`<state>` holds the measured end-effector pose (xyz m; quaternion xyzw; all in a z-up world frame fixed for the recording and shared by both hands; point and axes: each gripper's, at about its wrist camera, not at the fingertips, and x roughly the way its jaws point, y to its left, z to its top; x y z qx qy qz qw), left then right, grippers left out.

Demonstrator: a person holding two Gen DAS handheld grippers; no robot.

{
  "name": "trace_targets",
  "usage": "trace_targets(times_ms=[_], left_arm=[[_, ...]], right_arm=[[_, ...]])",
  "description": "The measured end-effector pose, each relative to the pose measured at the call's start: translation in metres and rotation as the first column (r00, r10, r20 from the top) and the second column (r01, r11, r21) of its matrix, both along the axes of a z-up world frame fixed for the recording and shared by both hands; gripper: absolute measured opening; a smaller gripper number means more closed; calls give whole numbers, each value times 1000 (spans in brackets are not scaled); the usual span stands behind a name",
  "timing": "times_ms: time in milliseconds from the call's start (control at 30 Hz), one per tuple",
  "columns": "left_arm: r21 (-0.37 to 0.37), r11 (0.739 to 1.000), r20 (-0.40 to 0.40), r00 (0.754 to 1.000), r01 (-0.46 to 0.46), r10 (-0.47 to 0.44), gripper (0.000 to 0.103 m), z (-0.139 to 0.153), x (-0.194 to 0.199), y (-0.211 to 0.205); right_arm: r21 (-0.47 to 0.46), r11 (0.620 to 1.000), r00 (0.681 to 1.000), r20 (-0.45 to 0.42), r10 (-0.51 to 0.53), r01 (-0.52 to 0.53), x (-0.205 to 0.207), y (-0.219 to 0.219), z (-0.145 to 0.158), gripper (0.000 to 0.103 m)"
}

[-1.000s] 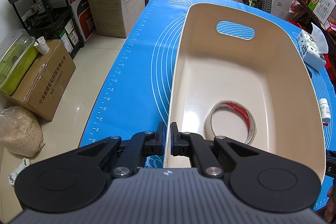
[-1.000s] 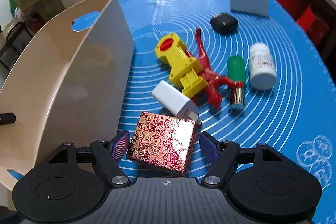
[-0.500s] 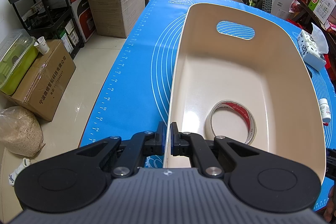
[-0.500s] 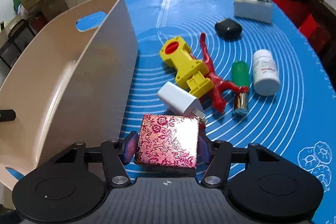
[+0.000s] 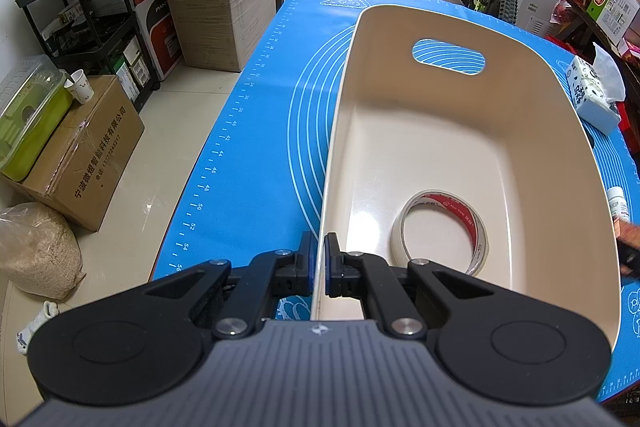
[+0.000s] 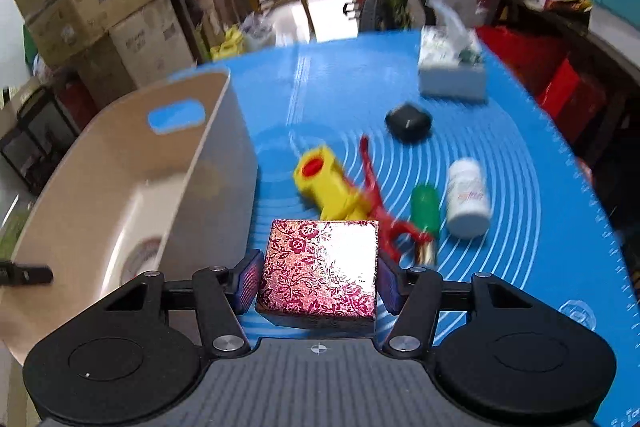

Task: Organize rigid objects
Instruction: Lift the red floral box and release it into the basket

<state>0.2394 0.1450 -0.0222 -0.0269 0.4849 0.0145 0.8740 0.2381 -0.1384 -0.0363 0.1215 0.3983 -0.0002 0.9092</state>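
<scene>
Floral gift box (image 6: 320, 267) was clamped between the fingers of the right gripper (image 6: 318, 285), raised above the blue worktop (image 6: 500, 155). Beige storage bin (image 6: 120, 195) stood at about 10 o'clock from the box, its long axis running toward 12 o'clock. Left gripper (image 5: 319, 263) was closed narrowly on the bin's near wall, steadying it. Tape roll (image 5: 440, 231) lay inside. Judged next move: carry the box leftward over the rim.

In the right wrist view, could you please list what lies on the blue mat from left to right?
Beige bin → yellow toy → green cylinder → white bottle. The red figure overlaps the yellow toy, so it is left out.
</scene>
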Motion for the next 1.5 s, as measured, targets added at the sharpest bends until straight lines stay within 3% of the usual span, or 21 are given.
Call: trace_targets(times_ms=[333, 733, 967, 1300, 1367, 1500], left_arm=[[0, 1000, 0, 1000, 1, -1, 6, 0, 0, 0], [3, 1000, 0, 1000, 1, -1, 6, -1, -1, 0], [3, 1000, 0, 1000, 1, -1, 6, -1, -1, 0], [3, 1000, 0, 1000, 1, -1, 6, -1, -1, -1], [3, 1000, -1, 1000, 0, 0, 6, -2, -1, -1], [4, 1000, -1, 1000, 2, -2, 6, -2, -1, -1]], right_arm=[[10, 999, 979, 199, -34, 32, -4, 4, 48, 62], [-22, 991, 936, 328, 130, -130, 13, 66, 72, 62], [-35, 976, 936, 276, 218, -217, 21, 100, 61, 62], [-92, 937, 936, 72, 345, -338, 28, 135, 19, 62], [-124, 928, 930, 64, 361, -352, 26, 138, 18, 63], [-82, 932, 931, 66, 358, -353, 25, 135, 22, 70]])
